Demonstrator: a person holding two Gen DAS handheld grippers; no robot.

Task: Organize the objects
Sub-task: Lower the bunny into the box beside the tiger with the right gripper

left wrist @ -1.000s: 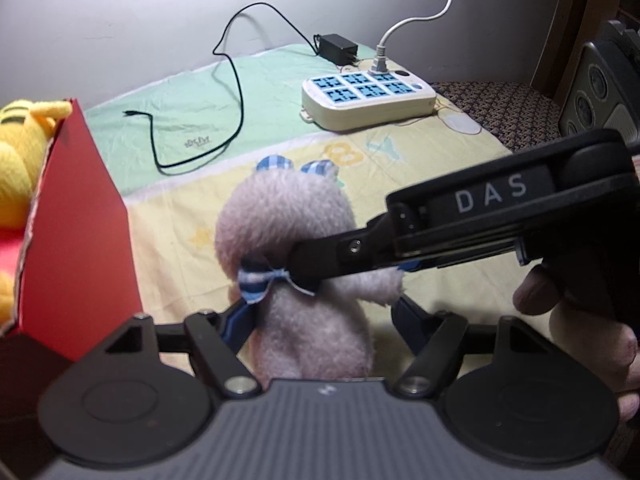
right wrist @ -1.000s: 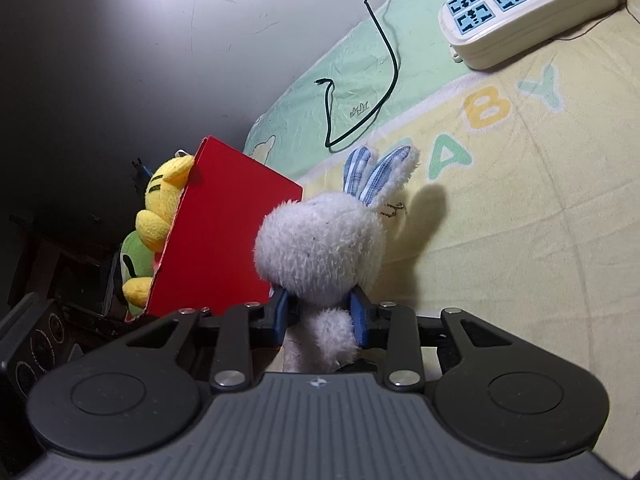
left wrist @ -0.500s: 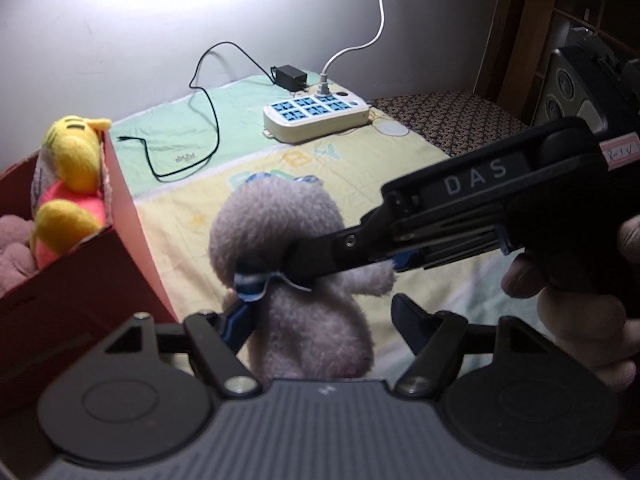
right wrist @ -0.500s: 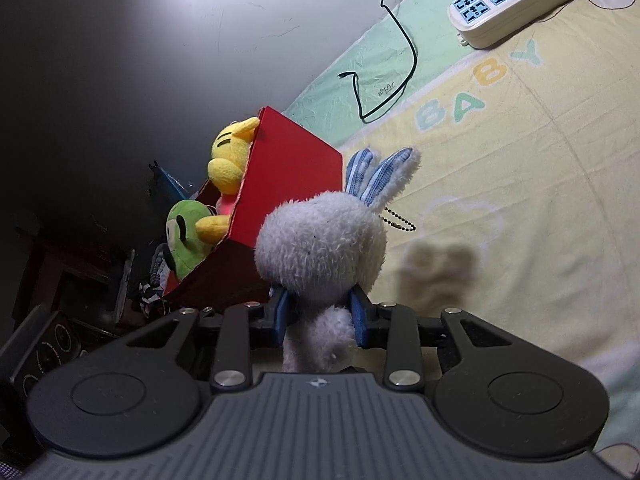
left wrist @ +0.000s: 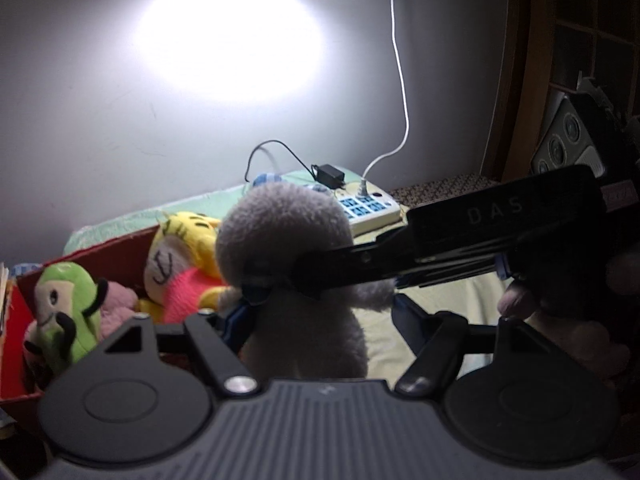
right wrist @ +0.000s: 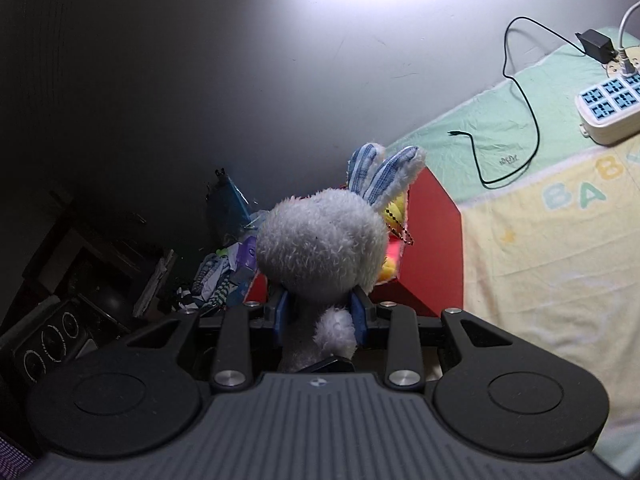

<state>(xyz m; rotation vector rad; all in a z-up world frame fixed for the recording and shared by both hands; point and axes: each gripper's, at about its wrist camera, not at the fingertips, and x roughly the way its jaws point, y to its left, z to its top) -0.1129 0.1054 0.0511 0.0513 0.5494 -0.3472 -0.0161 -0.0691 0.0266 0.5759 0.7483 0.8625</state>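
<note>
A grey plush bunny (left wrist: 280, 240) with blue-checked ears hangs in the air, held by both grippers. My left gripper (left wrist: 320, 312) is shut on its body, a blue pad on each side. My right gripper (left wrist: 280, 280) reaches in from the right and clamps its neck. In the right wrist view the bunny (right wrist: 320, 240) sits between the right gripper's (right wrist: 320, 312) blue pads, ears up. The red box (left wrist: 120, 248) lies below and to the left, with a green plush (left wrist: 64, 312), a yellow plush (left wrist: 180, 256) and a pink one (left wrist: 116, 304) in it.
A white power strip (right wrist: 612, 112), a black adapter (left wrist: 328, 174) and a black cable (right wrist: 520, 128) lie on the green and yellow blanket (right wrist: 540, 260) by the wall. Dark clutter (right wrist: 224, 272) fills the floor past the red box (right wrist: 436, 240). A hand (left wrist: 560, 312) holds the right gripper.
Both grippers have risen with the bunny and carried it toward the red box. The box's inside and its toys have come into the left wrist view.
</note>
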